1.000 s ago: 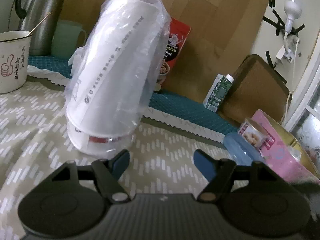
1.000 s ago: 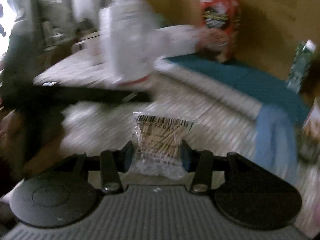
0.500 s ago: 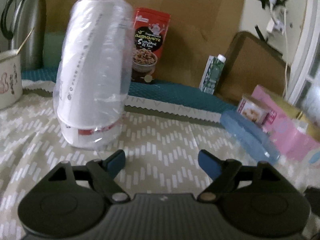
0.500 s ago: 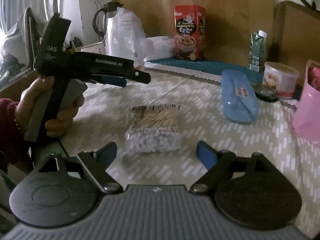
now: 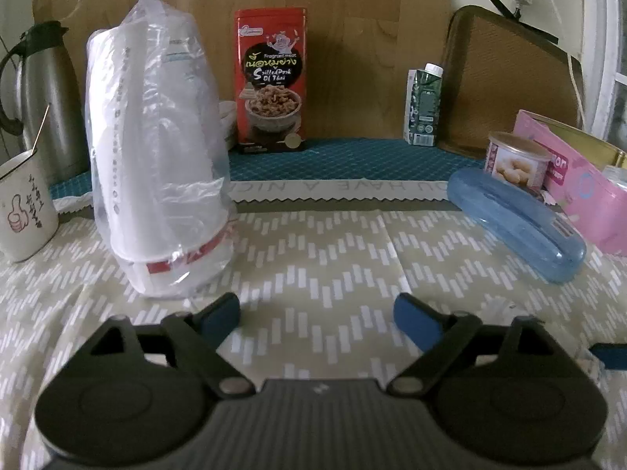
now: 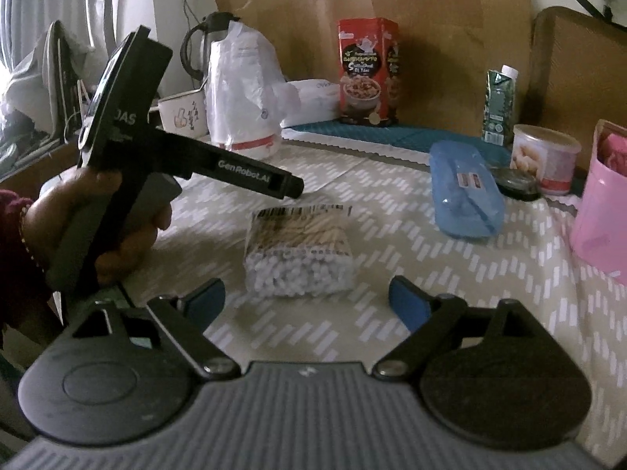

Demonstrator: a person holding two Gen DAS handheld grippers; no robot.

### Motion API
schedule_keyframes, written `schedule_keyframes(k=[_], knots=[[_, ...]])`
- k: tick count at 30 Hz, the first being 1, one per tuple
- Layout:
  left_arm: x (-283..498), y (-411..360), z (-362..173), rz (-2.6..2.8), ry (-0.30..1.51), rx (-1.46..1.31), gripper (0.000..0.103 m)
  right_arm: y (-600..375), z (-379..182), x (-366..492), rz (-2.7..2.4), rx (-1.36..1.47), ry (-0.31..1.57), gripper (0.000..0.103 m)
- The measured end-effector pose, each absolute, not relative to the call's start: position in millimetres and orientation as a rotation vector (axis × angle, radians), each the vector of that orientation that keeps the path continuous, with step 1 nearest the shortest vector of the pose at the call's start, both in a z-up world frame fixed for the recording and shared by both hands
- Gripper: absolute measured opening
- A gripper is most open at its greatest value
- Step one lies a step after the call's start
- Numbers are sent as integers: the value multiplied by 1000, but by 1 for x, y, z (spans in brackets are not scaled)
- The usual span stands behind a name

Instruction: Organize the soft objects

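Observation:
A clear packet of cotton swabs (image 6: 299,250) lies flat on the patterned tablecloth (image 6: 392,227), just beyond my right gripper (image 6: 307,299), which is open and empty. A tall stack of white cups in a clear plastic bag (image 5: 158,156) stands upright on the cloth, ahead and left of my left gripper (image 5: 317,309), which is open and empty. The bagged cups also show in the right wrist view (image 6: 243,90). The left gripper, held in a hand, shows in the right wrist view (image 6: 196,164), left of the swab packet.
A blue plastic case (image 5: 517,223) lies at the right, with a pink box (image 5: 576,188) and a snack can (image 5: 515,160) behind it. A red snack box (image 5: 270,82), a green carton (image 5: 425,107), a mug (image 5: 23,203) and a steel kettle (image 5: 43,94) line the back.
My right gripper has opened and let the swab packet down onto the cloth, then drawn back. My left gripper has swung right and backed away from the bagged cups.

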State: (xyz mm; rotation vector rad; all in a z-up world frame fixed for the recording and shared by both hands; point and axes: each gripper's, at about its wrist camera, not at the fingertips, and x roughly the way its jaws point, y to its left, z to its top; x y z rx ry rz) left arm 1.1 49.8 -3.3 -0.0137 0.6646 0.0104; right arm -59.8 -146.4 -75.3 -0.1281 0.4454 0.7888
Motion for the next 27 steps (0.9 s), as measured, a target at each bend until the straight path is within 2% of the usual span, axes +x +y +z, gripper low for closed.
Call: schedule_keyframes(k=[16, 24, 27], knots=[[3, 51, -3, -4, 664, -22, 94, -168, -73, -47, 705, 52, 460, 91], [0, 53, -1, -37, 646, -45, 94, -153, -73, -50, 637, -64, 453, 91], [-3, 55, 0, -54, 630, -59, 92, -142, -73, -53, 646, -145, 445, 83]])
